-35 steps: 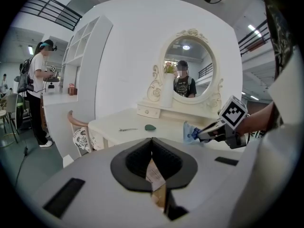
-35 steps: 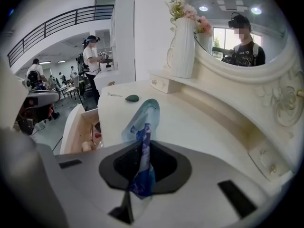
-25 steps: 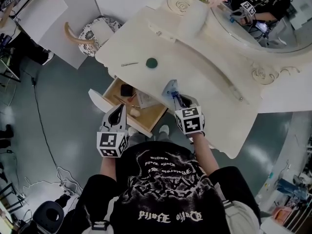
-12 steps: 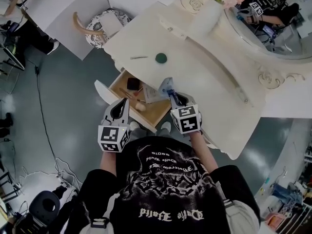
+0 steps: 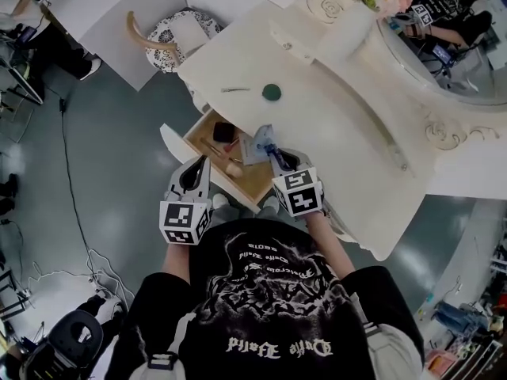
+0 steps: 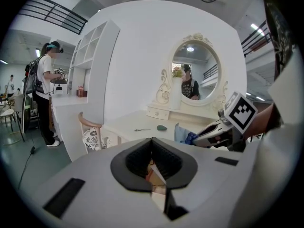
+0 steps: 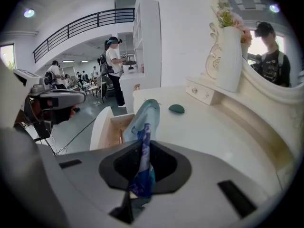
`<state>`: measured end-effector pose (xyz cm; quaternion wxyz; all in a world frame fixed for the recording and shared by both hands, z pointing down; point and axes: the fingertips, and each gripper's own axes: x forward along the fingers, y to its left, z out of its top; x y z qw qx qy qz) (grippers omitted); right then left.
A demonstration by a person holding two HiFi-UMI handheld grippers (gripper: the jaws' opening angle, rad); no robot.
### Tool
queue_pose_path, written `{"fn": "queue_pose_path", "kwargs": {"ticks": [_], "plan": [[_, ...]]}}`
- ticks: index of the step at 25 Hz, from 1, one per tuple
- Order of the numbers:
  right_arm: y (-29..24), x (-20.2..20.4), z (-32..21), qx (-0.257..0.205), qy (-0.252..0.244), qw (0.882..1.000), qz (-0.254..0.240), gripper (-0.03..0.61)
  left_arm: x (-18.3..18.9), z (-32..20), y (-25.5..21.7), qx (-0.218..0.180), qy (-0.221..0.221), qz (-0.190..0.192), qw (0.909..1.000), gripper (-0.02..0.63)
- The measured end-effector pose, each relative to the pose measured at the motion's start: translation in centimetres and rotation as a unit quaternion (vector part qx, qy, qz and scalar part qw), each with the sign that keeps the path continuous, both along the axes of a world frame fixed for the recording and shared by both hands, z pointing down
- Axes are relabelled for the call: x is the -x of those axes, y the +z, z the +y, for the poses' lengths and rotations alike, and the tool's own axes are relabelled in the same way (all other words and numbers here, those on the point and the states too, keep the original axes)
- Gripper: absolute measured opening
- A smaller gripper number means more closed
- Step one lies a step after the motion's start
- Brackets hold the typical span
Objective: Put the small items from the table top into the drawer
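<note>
Blue packet pinched in right tool, lower end hidden; print unreadable.

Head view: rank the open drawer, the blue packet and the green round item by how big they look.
1. open drawer
2. blue packet, though it is held up nearer the camera
3. green round item

Gothic shirt print, seemingly illegible
</note>
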<state>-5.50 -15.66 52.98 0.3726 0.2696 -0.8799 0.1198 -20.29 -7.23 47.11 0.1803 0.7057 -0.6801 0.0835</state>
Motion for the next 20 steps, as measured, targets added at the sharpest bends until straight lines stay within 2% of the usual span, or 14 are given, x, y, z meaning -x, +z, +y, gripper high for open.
{"fn": "queue_pose_path", "kwargs": {"ticks": [20], "plan": [[2.7, 4.4, 2.4, 0.024, -0.030, 0.999, 0.005, 0.046, 3.1, 1.0, -0.5, 0.000, 0.002, -0.025, 0.9997, 0.015]]}}
